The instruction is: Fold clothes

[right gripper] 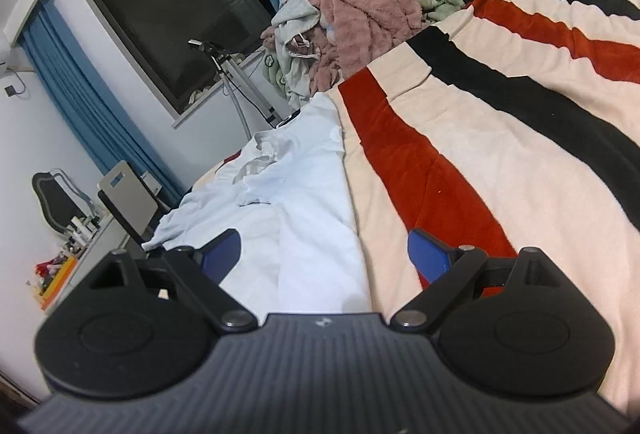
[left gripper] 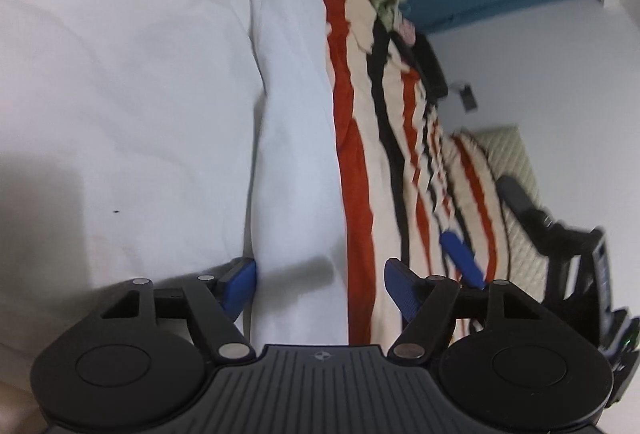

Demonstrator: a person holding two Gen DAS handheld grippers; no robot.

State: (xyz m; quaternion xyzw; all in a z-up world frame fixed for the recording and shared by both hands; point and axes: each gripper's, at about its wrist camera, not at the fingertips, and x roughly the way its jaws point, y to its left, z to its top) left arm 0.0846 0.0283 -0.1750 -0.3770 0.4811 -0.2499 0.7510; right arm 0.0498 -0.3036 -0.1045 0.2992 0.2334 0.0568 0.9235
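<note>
We see the striped blanket (right gripper: 500, 106) first, a wide cream spread with red and black bands that covers the bed and fills the right half of the right wrist view; in the left wrist view the same blanket (left gripper: 360, 162) runs as a tall band up the middle.

On it lies the white garment (right gripper: 304, 194), spread flat with a rumpled collar end toward the far side, its long edge lying along a red stripe. In the left wrist view the white garment (left gripper: 140, 74) takes up the whole left half of the picture, with a folded ridge running down to the fingers.

Beyond it, at the far end of the bed, we see a heap of clothes (right gripper: 352, 26), pink fleece and pale green pieces jumbled together, well apart from both grippers.

The right gripper (right gripper: 324, 258) hangs low over the garment's near edge with its jaws spread wide. Its one blue pad sits over the white cloth, the other over the red stripe, and the garment's edge runs between them. Nothing is gripped.

The left gripper (left gripper: 320, 286) is likewise released, jaws wide. Its one pad rests just beside the garment's ridge, the other over the blanket, and the white fold with its border lies between them. We cannot tell whether either pad presses the fabric.
</note>
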